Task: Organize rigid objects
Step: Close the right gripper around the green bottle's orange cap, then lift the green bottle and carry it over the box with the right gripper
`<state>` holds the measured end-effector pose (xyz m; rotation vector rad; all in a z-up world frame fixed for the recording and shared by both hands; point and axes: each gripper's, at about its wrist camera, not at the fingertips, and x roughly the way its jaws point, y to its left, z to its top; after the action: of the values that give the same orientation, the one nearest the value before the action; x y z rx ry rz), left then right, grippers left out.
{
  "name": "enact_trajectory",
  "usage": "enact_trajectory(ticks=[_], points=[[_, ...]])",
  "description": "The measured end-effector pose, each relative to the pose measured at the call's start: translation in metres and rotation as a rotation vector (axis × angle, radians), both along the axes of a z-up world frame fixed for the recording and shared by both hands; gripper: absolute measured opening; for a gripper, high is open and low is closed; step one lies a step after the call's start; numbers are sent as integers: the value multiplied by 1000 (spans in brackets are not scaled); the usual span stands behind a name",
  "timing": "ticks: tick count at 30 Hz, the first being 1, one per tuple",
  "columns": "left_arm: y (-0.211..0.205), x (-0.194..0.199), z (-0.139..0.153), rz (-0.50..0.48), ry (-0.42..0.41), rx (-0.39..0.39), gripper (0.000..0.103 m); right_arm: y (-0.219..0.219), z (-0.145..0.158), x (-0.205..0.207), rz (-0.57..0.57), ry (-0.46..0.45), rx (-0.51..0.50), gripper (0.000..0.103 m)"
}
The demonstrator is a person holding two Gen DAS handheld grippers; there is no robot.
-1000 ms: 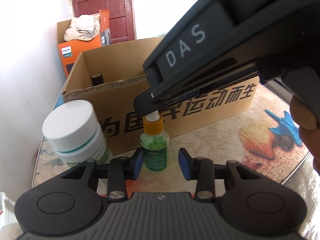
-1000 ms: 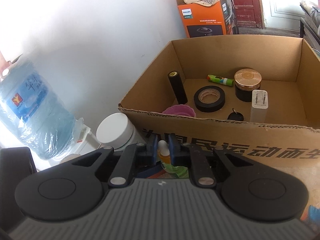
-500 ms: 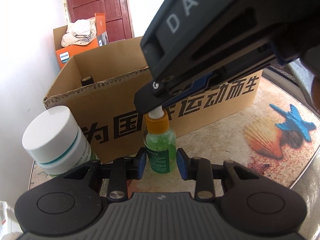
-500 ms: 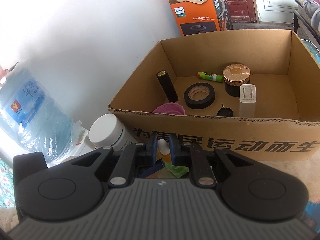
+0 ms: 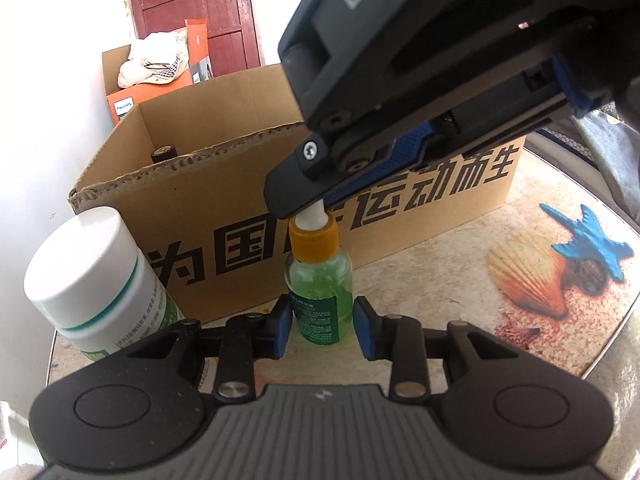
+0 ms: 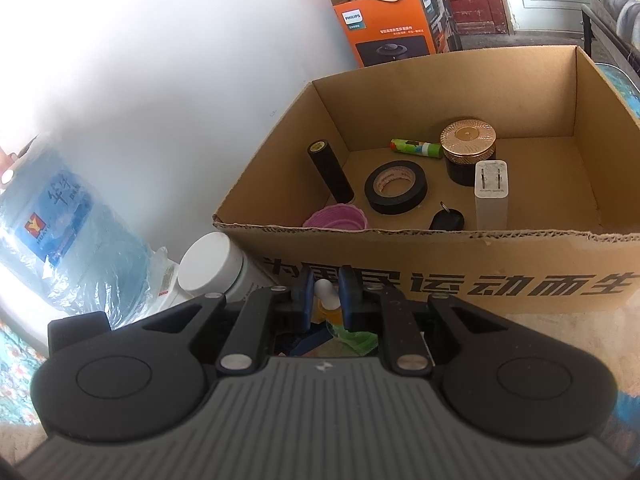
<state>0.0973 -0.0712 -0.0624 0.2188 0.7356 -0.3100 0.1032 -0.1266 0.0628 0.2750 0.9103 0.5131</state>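
Most of the sorting looks done: the cardboard box (image 6: 460, 240) at the far side of the surface (image 5: 460, 280) already holds a black cylinder (image 6: 330, 172), a tape roll (image 6: 396, 188), a gold-lidded jar (image 6: 468, 152), a white charger (image 6: 491, 196), a green tube (image 6: 416, 147), a pink item (image 6: 336, 218) and a key fob (image 6: 447, 219). Two things are left outside. The green dropper bottle (image 5: 319, 292) stands just in front of the box; the right gripper (image 6: 326, 294) has its jaws clenched on its white tip, while the left gripper (image 5: 320, 326) has its jaws closed against the bottle's body. The white-lidded jar (image 5: 92, 280) waits to the left, untouched.
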Motion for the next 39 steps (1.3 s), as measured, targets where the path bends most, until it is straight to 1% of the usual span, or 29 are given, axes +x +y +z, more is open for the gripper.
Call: enact_trajectory(ticks=[5,9,13,15,21,25,29,32,35,39], points=[[-4,-2,1,-12,-4,3,34,-1,1,-2,-8,-6,-14,19],[-6,-2,0,-16,-7,9,34,-3,0,-2,-14,-10,-14,20],[-7,-3,1,-21,-8,8,34,-4,-2,-3,-25,-10,-39,21],[-9,-4,1,-20,-11,10,34,-6,-4,-5,-37,-9,-38,18],[-13,-8,2,-44,-15,5,34,-13,-4,-13,-57,-17,-43,17],[-17,-11,0,-64,-29,10,34,-22,-6,-16,-83,-11,-16,18],[-18,-8,-3,-87,-11,2,36,-29,-8,-22,-99,-5,11,21],[-21,-9,-6,-106,-17,28,36,-31,-10,-26,-108,-7,13,21],[-23,-9,-7,-114,-25,34,36,-33,-14,-29,-116,9,27,23],[-24,-10,-10,-124,-43,43,37,-35,-20,-32,-125,20,36,24]])
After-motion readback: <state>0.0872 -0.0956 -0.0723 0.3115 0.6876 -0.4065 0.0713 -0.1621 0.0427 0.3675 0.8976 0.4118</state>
